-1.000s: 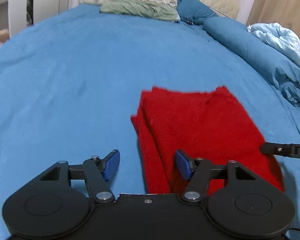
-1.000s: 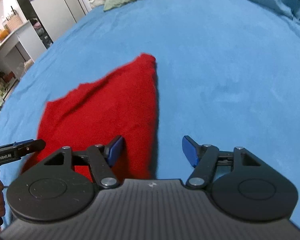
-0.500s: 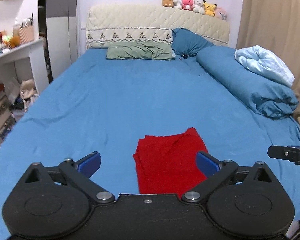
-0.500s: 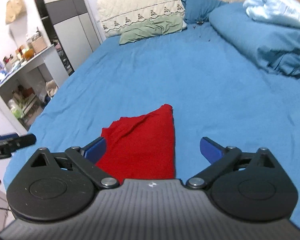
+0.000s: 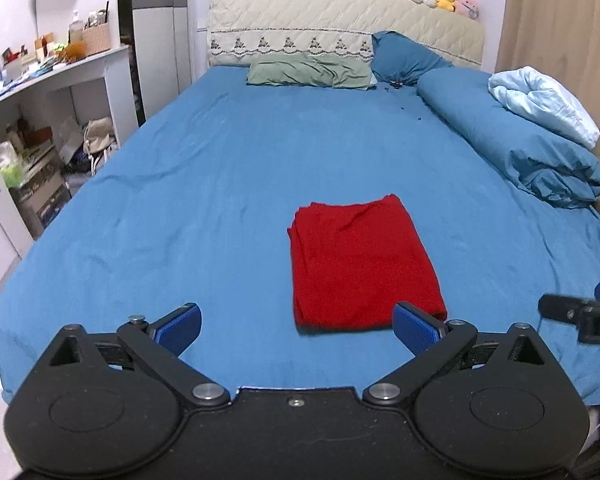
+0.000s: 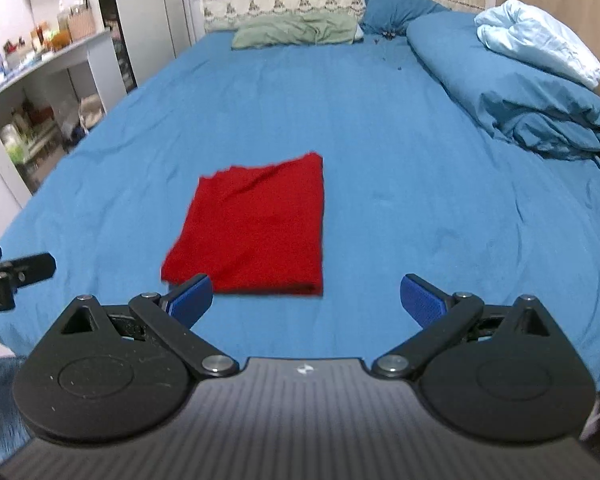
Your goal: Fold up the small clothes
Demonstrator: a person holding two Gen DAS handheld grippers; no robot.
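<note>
A red garment (image 5: pixel 360 264) lies folded into a flat rectangle on the blue bed sheet (image 5: pixel 204 200), near the foot of the bed. It also shows in the right wrist view (image 6: pixel 256 228). My left gripper (image 5: pixel 298 326) is open and empty, held back above the bed's near edge, apart from the garment. My right gripper (image 6: pixel 306 298) is open and empty, also back from the garment. The right gripper's tip shows at the right edge of the left wrist view (image 5: pixel 580 312); the left gripper's tip shows at the left edge of the right wrist view (image 6: pixel 16 272).
A rolled blue duvet (image 5: pixel 512 140) with a pale blue blanket (image 5: pixel 540 100) lies along the bed's right side. A green pillow (image 5: pixel 308 74) and a blue pillow (image 5: pixel 404 60) lie at the headboard. White shelves (image 5: pixel 40 128) stand left of the bed.
Both grippers have pulled back and up from the red garment and opened wider. The garment stays folded on the bed and looks smaller and farther away.
</note>
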